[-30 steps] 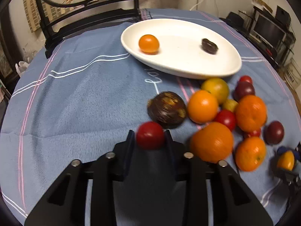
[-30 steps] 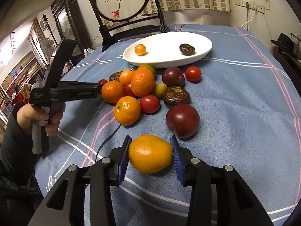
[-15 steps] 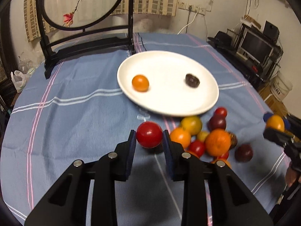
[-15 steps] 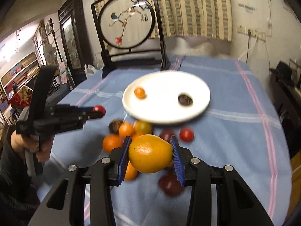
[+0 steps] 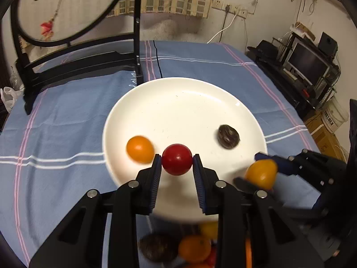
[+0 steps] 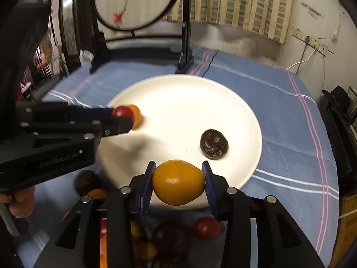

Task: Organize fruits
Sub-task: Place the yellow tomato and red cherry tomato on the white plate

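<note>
Both fruits held over the plate.
My left hand-held gripper clenched a tomato; my right hand-held gripper clenched a lemon.

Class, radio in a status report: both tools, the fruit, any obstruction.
Left tool shut on red tomato, right tool on yellow fruit. Both over white plate. Small orange beside left drop.

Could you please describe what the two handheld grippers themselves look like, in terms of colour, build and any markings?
Both are matte black, angular frames with triangular cut-outs and silver bolt heads. The left gripper and right gripper each end in two flat fingers lined with ribbed blue pads. Seen from the right wrist, the left one's body carries grey "GenRobot.AI" lettering, and a bare hand grips its handle. No cables show.
</note>
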`<state>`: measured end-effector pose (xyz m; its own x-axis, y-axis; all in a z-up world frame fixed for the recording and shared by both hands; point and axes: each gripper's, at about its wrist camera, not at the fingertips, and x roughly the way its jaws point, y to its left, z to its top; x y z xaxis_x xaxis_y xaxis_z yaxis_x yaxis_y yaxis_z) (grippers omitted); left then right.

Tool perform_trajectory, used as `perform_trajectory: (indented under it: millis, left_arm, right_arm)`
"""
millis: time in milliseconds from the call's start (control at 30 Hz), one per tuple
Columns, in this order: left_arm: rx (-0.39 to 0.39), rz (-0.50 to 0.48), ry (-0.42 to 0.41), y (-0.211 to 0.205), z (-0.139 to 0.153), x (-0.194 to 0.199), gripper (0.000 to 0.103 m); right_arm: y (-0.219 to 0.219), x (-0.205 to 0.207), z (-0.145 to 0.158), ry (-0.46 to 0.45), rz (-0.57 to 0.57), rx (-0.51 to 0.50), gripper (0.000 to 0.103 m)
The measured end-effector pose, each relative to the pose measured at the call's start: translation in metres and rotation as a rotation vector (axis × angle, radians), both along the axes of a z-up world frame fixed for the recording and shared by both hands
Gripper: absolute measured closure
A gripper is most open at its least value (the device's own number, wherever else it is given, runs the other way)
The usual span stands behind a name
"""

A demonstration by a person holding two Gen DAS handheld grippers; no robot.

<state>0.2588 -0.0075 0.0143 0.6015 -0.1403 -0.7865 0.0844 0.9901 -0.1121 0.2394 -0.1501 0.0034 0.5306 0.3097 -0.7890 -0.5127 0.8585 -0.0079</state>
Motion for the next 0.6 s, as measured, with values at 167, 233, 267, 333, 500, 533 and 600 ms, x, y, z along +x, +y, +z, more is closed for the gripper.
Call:
perform_trajectory:
  millis: [167, 233, 267, 333, 500, 533, 600]
  left_arm:
    - [-0.015, 0.003, 0.054, -0.005, -0.022, 0.026, 0.074]
    - [-0.028, 0.024, 0.059, -0.003, -0.027, 0.029, 0.051]
    - [-0.039, 0.04, 0.042, -0.001, -0.025, 0.026, 0.047]
    - [-0.048, 0.044, 0.02, 0.001, -0.02, 0.018, 0.041]
    - [-0.015, 0.056, -0.009, 0.009, -0.008, -0.013, 0.02]
    - [-0.008, 0.058, -0.016, 0.011, -0.005, -0.021, 0.013]
    - [-0.006, 0.067, -0.039, 0.016, -0.001, -0.043, 0.01]
  right_arm:
    - [0.005, 0.017, -0.018, 0.026, -0.003, -0.044, 0.06]
    - [0.003, 0.021, -0.023, 0.036, -0.007, -0.045, 0.047]
    - [0.001, 0.021, -0.023, 0.03, -0.015, -0.042, 0.036]
    - [-0.007, 0.017, -0.019, 0.012, -0.025, -0.016, 0.035]
    - [-0.037, 0.004, -0.004, 0.025, -0.075, 0.118, 0.027]
    - [-0.044, -0.002, 0.0, 0.032, -0.076, 0.145, 0.022]
    - [-0.052, -0.017, 0.004, 0.037, -0.067, 0.155, 0.013]
